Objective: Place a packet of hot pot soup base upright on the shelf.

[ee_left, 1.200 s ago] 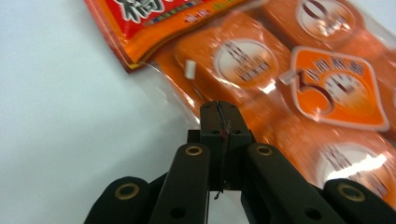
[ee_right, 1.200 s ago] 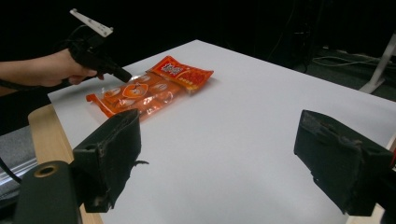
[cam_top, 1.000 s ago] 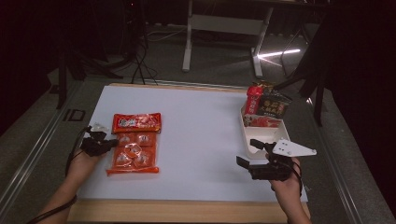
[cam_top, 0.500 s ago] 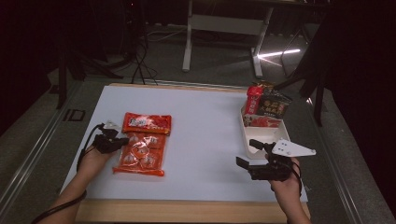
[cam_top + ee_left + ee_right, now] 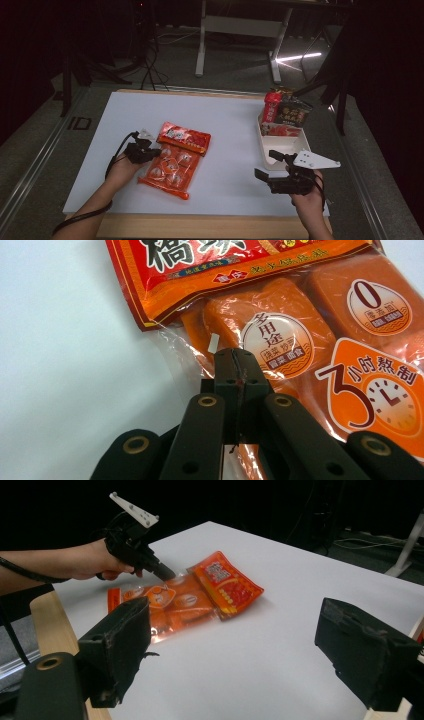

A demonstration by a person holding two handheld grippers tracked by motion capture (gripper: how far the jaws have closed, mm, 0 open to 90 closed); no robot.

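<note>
Orange snack packet (image 5: 173, 158) is pinched at its edge by the clenched left gripper (image 5: 148, 153); right gripper (image 5: 264, 175) gapes.

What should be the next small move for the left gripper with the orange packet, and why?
Probably keep dragging the orange packet toward the white box. The left gripper is shut on the packet's clear edge, the box has free space at its near end, and the right gripper waits open.

Seasoning packet (image 5: 174, 160): orange blocks under clear film, red header band, white round labels with dark characters. Desk (image 5: 230, 125): white top, wood-coloured front edge. Tray (image 5: 280, 148): white, apparently holding red and black packets (image 5: 283, 114). Left gripper (image 5: 236, 371): black.
</note>
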